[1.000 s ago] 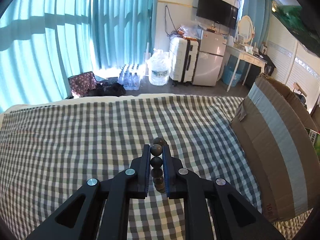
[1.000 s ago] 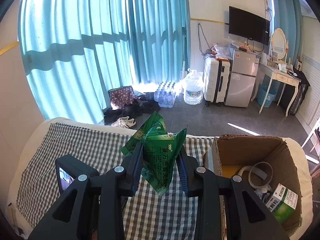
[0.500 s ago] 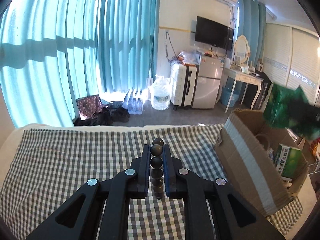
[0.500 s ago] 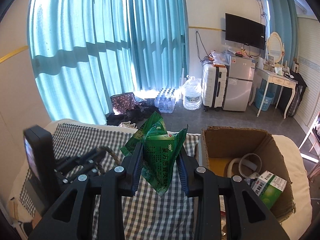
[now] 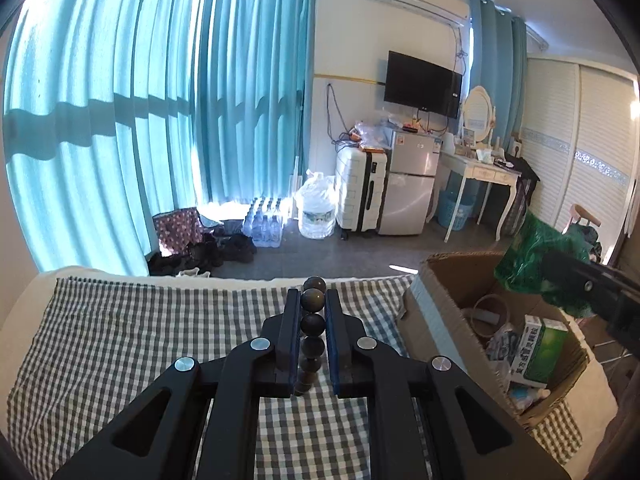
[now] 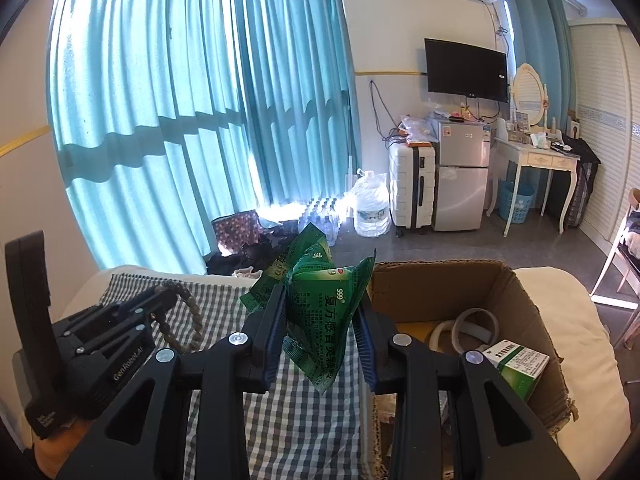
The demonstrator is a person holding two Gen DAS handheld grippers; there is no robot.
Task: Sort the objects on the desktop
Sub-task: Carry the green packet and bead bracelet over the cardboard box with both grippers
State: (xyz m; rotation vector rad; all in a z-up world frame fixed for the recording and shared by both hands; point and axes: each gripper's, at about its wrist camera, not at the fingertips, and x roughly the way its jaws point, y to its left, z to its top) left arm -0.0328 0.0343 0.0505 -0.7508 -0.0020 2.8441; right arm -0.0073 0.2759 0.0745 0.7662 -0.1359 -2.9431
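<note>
Covering the bed, one grey-and-white checked cloth (image 5: 120, 340) carries one open cardboard box (image 6: 436, 284) at its right side, and inside that box lie one pale ring (image 6: 466, 322) and one green-and-white medicine carton (image 6: 518, 368). One right gripper (image 6: 322, 312) is clamped on a bunch of green sachets (image 6: 324, 320), held up just left of the box's near corner. One left gripper (image 5: 312, 308) is closed on one string of dark beads (image 5: 313, 325), above the cloth.

Dark bead string (image 5: 312, 324) held aloft; green sachets (image 6: 320, 316) held crumpled; open cardboard box (image 6: 532, 312) at bed's right edge.
</note>
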